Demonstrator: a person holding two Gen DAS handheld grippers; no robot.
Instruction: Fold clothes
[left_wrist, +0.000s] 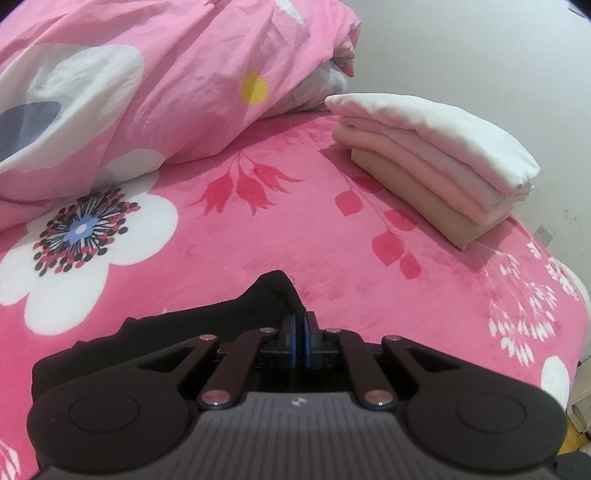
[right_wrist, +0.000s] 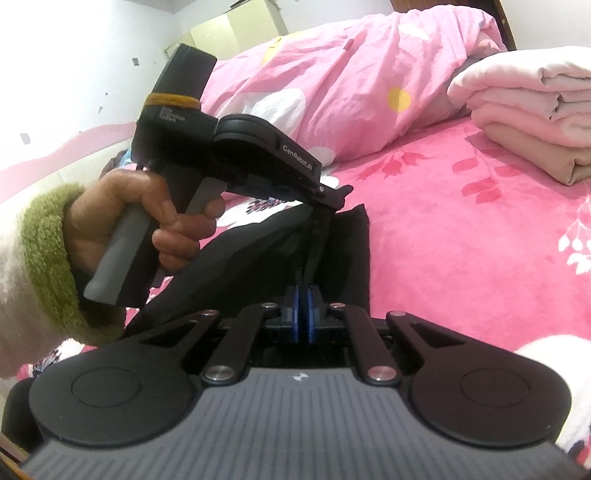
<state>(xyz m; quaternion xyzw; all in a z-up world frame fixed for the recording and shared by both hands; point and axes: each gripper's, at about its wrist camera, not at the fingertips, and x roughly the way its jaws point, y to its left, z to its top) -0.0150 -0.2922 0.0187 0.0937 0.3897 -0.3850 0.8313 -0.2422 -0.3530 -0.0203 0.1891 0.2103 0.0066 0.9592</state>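
- Left wrist view: the left gripper (left_wrist: 300, 332) has its jaws fully closed, blue pads together, pinching a raised edge of the black garment (left_wrist: 184, 332). The cloth peaks at 12 o'clock just above the fingertips and spreads away toward 9 o'clock over the pink bedspread (left_wrist: 258, 229).
- The pinch at an edge is judged to serve as one anchor point, so the cloth can be lifted or carried over into a fold.
- A stack of folded clothes (left_wrist: 436, 147) sits at 2 o'clock, well apart from the gripper; its position near the bed's far edge is judged to keep the working area free.
- A pink floral duvet (left_wrist: 155, 81) is bunched at 10 to 11 o'clock, beyond the working area.
- Right wrist view: the right gripper (right_wrist: 303, 314) is likewise closed tight on a fold of the black garment (right_wrist: 343, 251), which rises from the fingertips toward 12 o'clock.
- The person's left hand (right_wrist: 140, 221), in a green cuff, holds the left gripper's handle at 9 o'clock; that gripper's tip meets the same cloth at 12 o'clock.
- Both grips lie near each other on one garment, judged suitable for a two-point lift.
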